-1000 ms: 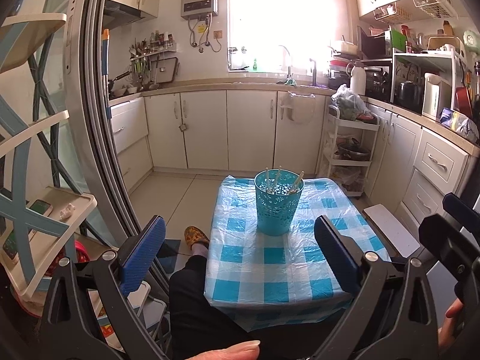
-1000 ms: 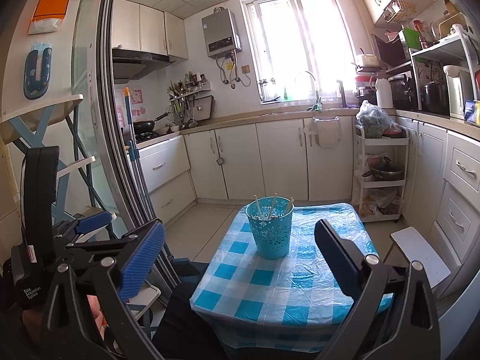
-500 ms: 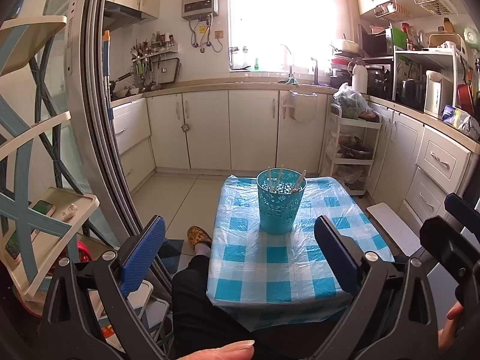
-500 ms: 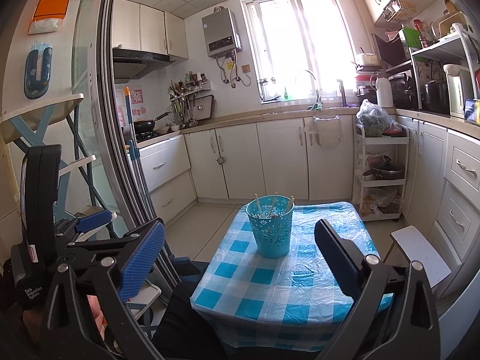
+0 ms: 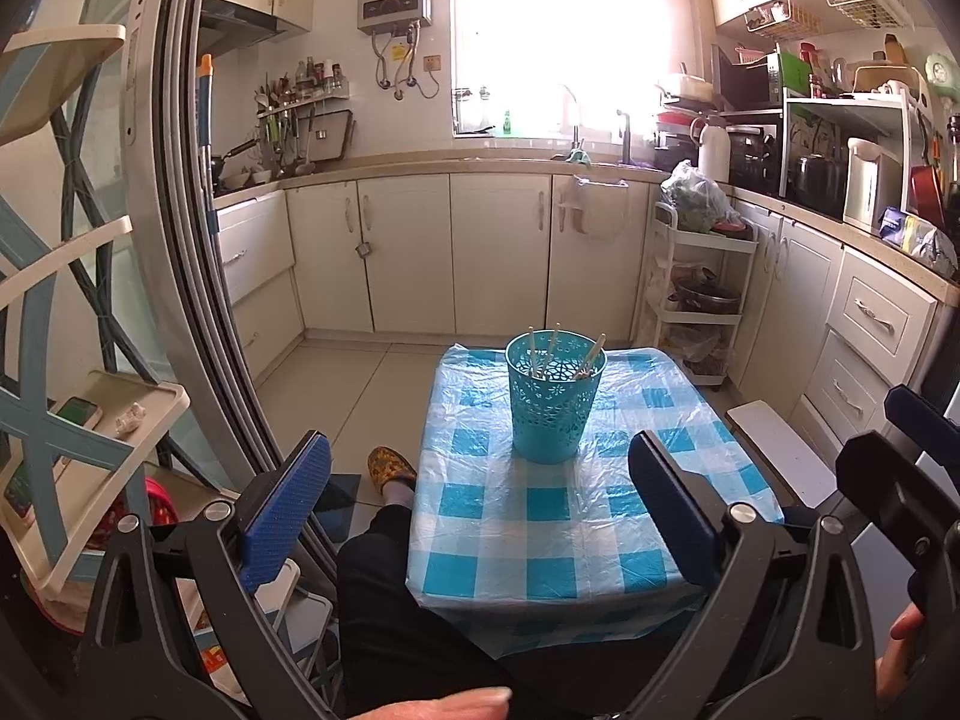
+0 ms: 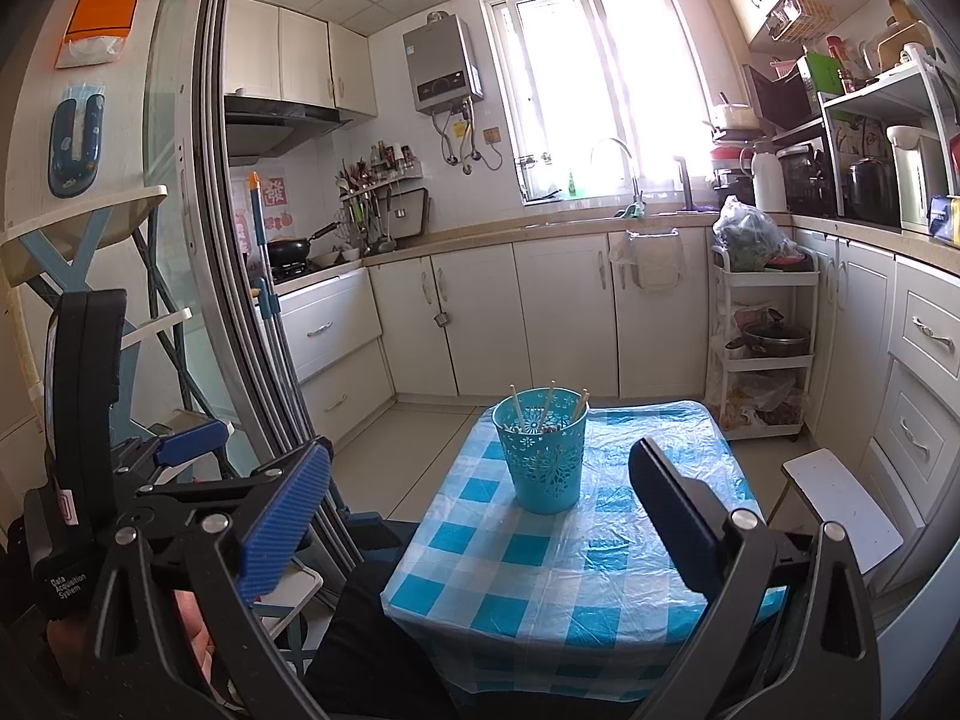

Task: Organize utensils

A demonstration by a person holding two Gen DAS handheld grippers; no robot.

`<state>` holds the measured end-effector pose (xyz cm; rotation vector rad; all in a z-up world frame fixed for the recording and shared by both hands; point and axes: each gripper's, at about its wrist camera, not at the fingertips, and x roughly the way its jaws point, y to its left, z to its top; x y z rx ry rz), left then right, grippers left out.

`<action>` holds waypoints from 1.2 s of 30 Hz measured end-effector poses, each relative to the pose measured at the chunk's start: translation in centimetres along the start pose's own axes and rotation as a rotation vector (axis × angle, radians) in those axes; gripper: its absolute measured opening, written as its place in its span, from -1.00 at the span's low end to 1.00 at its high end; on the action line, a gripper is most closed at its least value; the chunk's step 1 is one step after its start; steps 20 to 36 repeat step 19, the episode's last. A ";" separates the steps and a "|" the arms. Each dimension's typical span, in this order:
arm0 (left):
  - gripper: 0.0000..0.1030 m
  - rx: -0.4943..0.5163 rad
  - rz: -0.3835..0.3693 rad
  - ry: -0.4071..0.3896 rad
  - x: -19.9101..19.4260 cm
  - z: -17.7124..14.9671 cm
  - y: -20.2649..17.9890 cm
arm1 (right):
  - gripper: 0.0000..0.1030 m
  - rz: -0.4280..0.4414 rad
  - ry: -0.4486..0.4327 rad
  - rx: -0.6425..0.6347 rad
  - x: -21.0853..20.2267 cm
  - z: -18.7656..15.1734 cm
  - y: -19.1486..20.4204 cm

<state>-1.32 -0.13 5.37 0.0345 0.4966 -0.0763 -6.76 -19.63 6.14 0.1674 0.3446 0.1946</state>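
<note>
A turquoise perforated holder stands upright near the far end of a small table with a blue-and-white checked cover. Several pale chopsticks stand inside it. The holder with its chopsticks shows in the right wrist view too, on the same table. My left gripper is open and empty, held back from the table's near edge. My right gripper is open and empty, also short of the table. The left gripper's body shows at the left of the right wrist view.
A blue-and-cream shelf rack and a sliding door frame stand at the left. A white trolley and cabinets line the right. A white stool stands beside the table. The person's dark-clad leg is under the near edge.
Both views have drifted very slightly; the holder sits a little higher in the left wrist view. Both grippers stay open and empty.
</note>
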 end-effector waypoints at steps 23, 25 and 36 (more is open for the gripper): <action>0.86 0.028 -0.021 0.140 8.4 -0.5 -1.0 | 0.86 -0.142 0.148 0.128 10.2 -1.5 -6.9; 0.86 0.028 -0.021 0.140 8.4 -0.5 -1.0 | 0.86 -0.142 0.148 0.128 10.2 -1.5 -6.9; 0.86 0.028 -0.021 0.140 8.4 -0.5 -1.0 | 0.86 -0.142 0.148 0.128 10.2 -1.5 -6.9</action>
